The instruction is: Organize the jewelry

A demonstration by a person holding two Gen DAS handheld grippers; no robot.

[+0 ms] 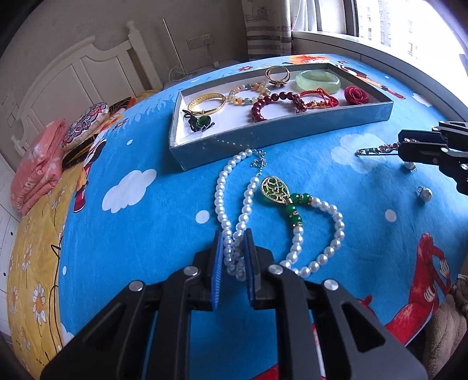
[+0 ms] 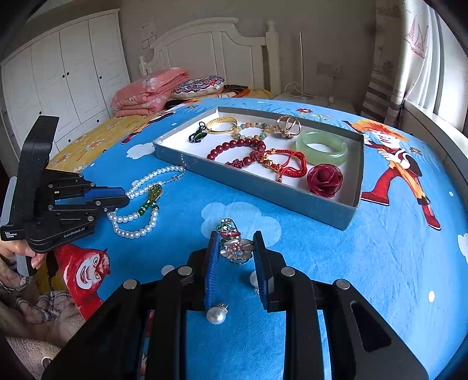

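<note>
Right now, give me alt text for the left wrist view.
The left gripper is shut on a pearl necklace with a green pendant, lying on a blue cartoon bedspread. Beyond it sits a shallow box of bracelets and rings; the right gripper holds a brooch.

Bright daylight from window (image 1: 409,26), blown out; soft shadows; strong fisheye bending, dark corners; far wall perhaps slightly soft.
</note>
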